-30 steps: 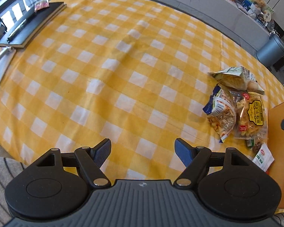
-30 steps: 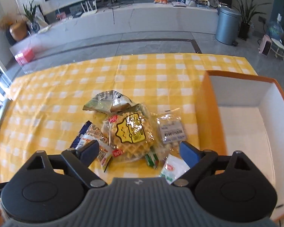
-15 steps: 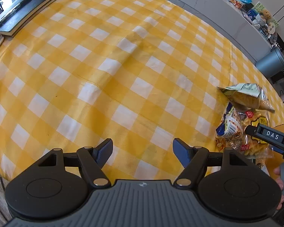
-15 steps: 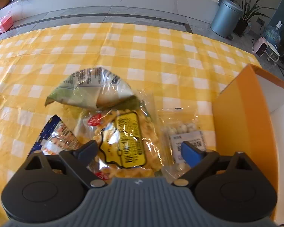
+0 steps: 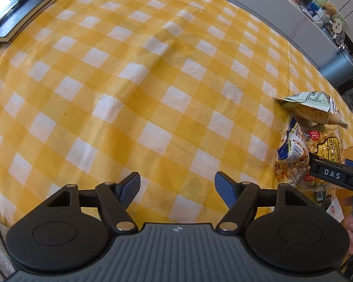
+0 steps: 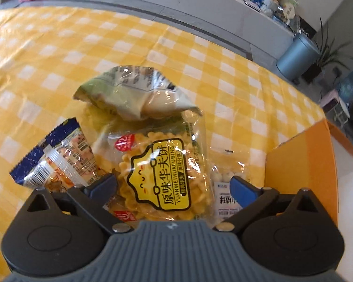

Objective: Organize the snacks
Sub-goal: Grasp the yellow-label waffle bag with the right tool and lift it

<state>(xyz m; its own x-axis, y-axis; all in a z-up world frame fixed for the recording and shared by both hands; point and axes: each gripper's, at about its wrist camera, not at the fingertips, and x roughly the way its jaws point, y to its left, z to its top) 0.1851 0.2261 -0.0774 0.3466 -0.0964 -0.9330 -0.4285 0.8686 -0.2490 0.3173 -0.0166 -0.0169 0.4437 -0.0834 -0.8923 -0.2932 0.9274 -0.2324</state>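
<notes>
right gripper (image 6: 173,185) – jaws spread, straddling the clear yellow-labelled waffle-biscuit packet (image 6: 162,174) atop the snack pile | pile lay on the yellow-and-white checked tablecloth (image 5: 134,89), beside the orange-walled box (image 6: 301,164) | left gripper (image 5: 177,186) – jaws spread, holding nothing, over bare cloth

Left wrist view: looks forward and down along the left gripper (image 5: 177,189) over open yellow checked tablecloth (image 5: 134,75), snack pile (image 5: 310,138) at its right edge, right gripper (image 5: 329,176) intruding there. Right wrist view: sits close above the same snack pile (image 6: 153,145), right gripper (image 6: 174,185) straddling the waffle packet (image 6: 162,176), orange box (image 6: 301,164) at right. Shared: pile, tablecloth (image 6: 58,47), far counter.
</notes>
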